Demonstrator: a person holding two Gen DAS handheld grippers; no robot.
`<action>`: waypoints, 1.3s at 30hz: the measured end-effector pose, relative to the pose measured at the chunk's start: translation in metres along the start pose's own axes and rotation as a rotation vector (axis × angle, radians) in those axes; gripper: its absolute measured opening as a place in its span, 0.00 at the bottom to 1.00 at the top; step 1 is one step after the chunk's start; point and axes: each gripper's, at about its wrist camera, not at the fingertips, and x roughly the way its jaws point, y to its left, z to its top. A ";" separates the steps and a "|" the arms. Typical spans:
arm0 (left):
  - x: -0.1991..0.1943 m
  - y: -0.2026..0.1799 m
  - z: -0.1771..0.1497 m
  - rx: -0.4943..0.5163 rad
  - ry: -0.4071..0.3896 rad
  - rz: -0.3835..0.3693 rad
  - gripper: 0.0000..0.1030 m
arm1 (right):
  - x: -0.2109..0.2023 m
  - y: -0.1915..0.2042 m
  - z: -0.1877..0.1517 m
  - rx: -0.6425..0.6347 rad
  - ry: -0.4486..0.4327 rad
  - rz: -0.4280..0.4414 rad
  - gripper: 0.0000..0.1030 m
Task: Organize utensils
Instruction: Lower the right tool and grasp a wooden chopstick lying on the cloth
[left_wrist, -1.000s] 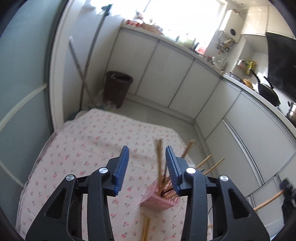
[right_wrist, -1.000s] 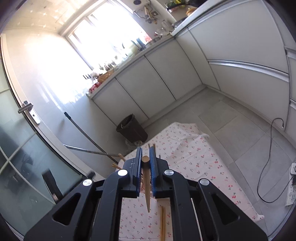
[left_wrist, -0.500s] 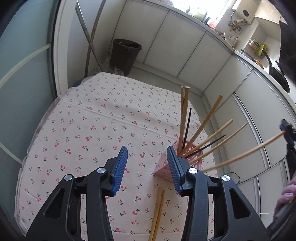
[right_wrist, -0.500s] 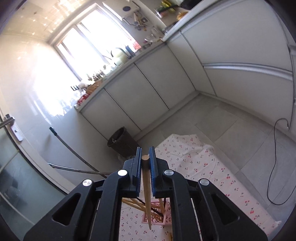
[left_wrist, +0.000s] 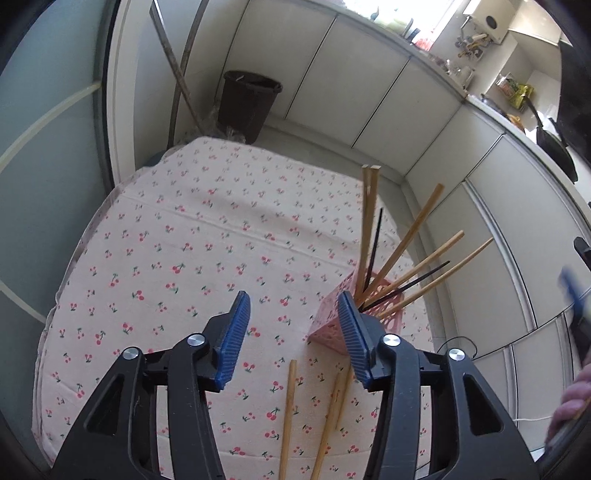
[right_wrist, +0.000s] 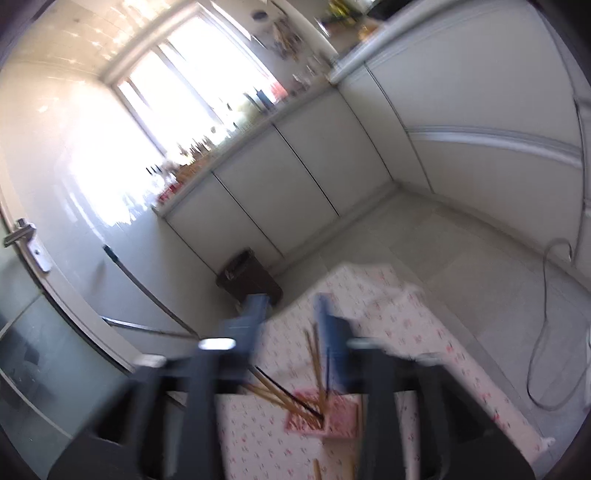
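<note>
One pink perforated holder (left_wrist: 330, 317) stands on the right side of the cherry-print tablecloth (left_wrist: 192, 236), its near corner hidden behind the left gripper's right pad. From it fan eight chopsticks (left_wrist: 406, 243): six pale wooden ones, square-ended, and two thin black ones. Three more wooden chopsticks (left_wrist: 288, 410) lie flat on the cloth just nearer than the holder, their near ends cut off by the picture edge.

The left gripper (left_wrist: 293, 332) hangs above the cloth with its ribbed blue pads about half apart and opening; nothing is between them.

The right gripper (right_wrist: 291, 325) is heavily blurred; its jaws are spreading wide and grip nothing, with the holder (right_wrist: 325, 417) and its sticks showing through the gap below. In the left wrist view only a blurred blue pad of it and part of the person's hand (left_wrist: 570, 410) show at the right edge.

Far beyond the table stand one dark round bin (left_wrist: 247, 103), two leaning poles (left_wrist: 177, 74) and a run of flat white cabinet doors (left_wrist: 332, 74).
</note>
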 end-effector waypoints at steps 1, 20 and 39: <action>0.004 0.003 0.000 -0.009 0.020 0.005 0.50 | 0.018 -0.016 -0.007 0.021 0.077 -0.056 0.90; 0.105 -0.110 -0.128 0.651 0.215 0.000 0.64 | 0.081 -0.138 -0.083 0.232 0.533 -0.270 0.78; 0.154 -0.155 -0.164 0.850 0.348 -0.108 0.26 | 0.072 -0.184 -0.077 0.391 0.589 -0.246 0.78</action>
